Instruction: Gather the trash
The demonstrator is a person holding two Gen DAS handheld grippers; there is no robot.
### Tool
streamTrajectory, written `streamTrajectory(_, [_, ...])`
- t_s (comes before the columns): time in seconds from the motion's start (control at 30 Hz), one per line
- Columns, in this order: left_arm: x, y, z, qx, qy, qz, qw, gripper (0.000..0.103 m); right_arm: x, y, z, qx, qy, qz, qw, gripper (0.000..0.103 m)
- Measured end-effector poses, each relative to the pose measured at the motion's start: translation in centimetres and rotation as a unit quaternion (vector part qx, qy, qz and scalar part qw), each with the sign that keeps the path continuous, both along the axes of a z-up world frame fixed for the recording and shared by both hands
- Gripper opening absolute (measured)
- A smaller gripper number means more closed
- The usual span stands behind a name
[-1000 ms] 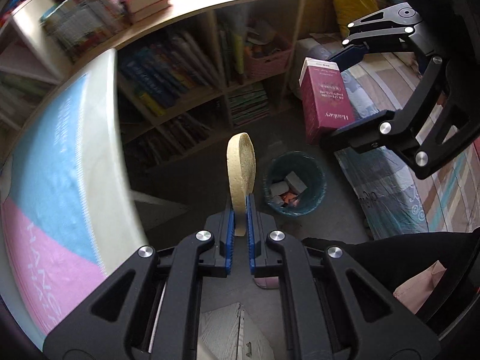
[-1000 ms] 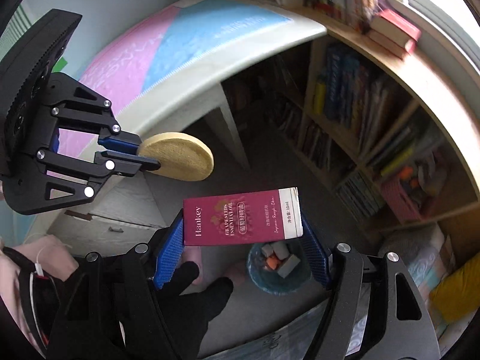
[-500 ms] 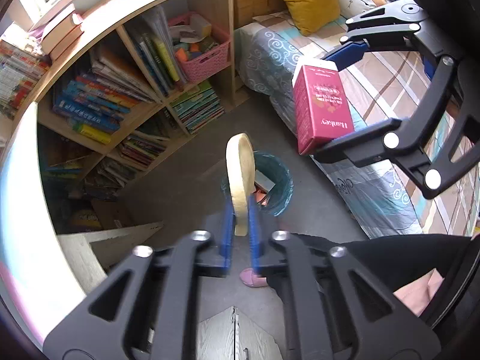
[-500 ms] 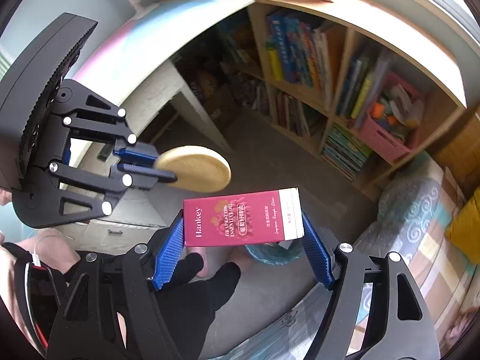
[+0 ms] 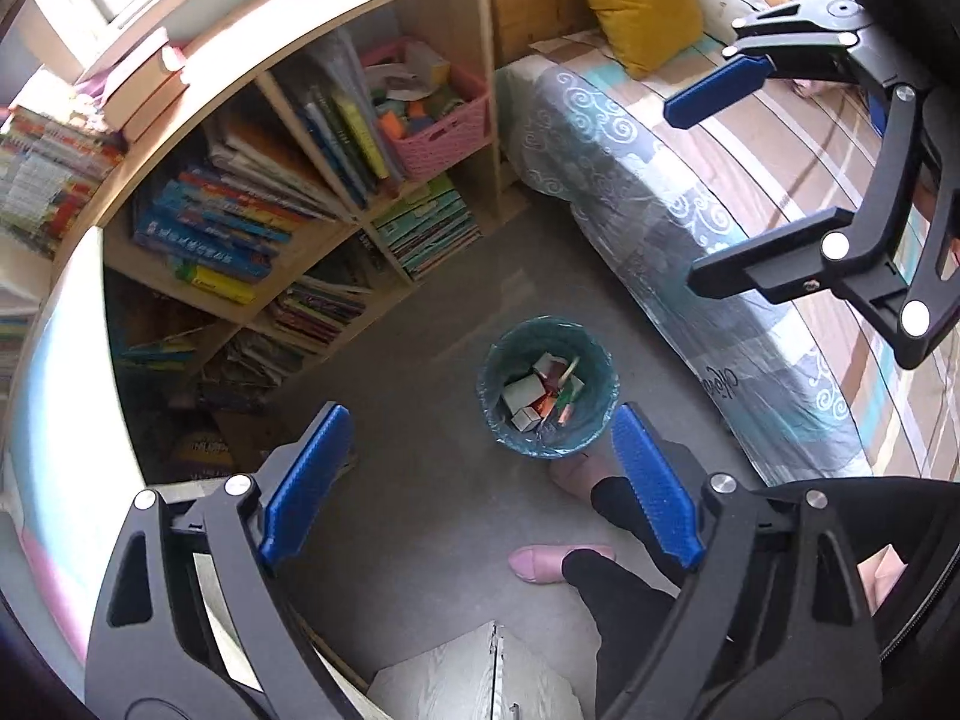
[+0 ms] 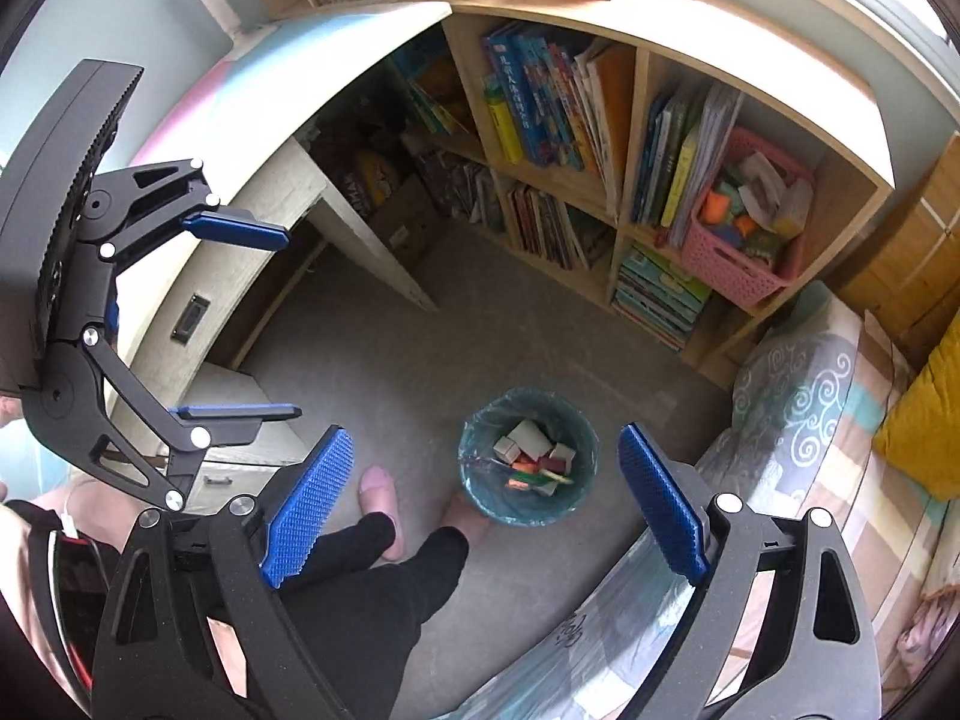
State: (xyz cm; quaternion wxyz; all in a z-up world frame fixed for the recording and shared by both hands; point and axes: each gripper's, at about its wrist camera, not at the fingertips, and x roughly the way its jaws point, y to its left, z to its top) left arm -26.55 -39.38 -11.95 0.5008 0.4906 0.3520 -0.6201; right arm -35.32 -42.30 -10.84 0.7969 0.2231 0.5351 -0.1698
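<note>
The left wrist view is showing the bed [image 5: 750,192] with its swirl-patterned cover stretching across the right side and a yellow pillow [image 5: 636,0] at its head, while the right wrist view is catching only a corner of that bed and pillow. The right wrist view, in turn, is showing the pale desk front with a drawer handle [image 6: 191,317] and the cardboard box under the desk, which the left view is giving only in dark shadow. Both views are taking in the wooden bookshelf [image 5: 336,138] and the pink basket [image 6: 744,228] of small items sitting in one of its compartments.

The left gripper [image 5: 477,486] is hanging with its blue pads spread wide and its jaws opening, nothing lying between them. The right gripper [image 6: 483,501] is doing the same: jaws opening, pads far apart, nothing between them. Each gripper is also appearing in the other's view, empty.

The trash bin [image 5: 547,387], lined with a teal bag, is standing on the grey floor below both grippers, well beneath the pads and framed in the gap between them in each view. Inside it, small cartons and orange and green scraps are lying in a heap; the exact number is too jumbled to count.

One bin, two grippers, one pink basket, one pillow and two pink slippers [image 6: 379,495] are showing, the person's feet standing just beside the bin.
</note>
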Motion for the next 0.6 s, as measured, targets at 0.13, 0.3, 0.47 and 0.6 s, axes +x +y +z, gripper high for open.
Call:
streamTrajectory(0.13, [1.6,0.5,0.8,-0.008,0.0,0.031,0.9995,0.087,1.5,0.0,0.4,-0.001,-0.003,0.016,1.0,0.09])
streamTrajectory(0.3, [3.7,1.9,1.8,-0.02,-0.001,0.072,0.9972,0.087,3.9,0.6,0.9,-0.008,-0.008,0.045,0.999,0.09])
streamTrajectory(0.47, [5.5,3.7,2.6,-0.034,-0.006,0.114,0.9929,0.087,6.3,1.5,1.4,-0.011,-0.015,0.073,0.997,0.09])
streamTrajectory(0.6, [7.4,5.6,3.6,-0.047,-0.007,0.163,0.9856,0.089,8.5,2.4,1.7,-0.015,-0.016,0.102,0.995,0.09])
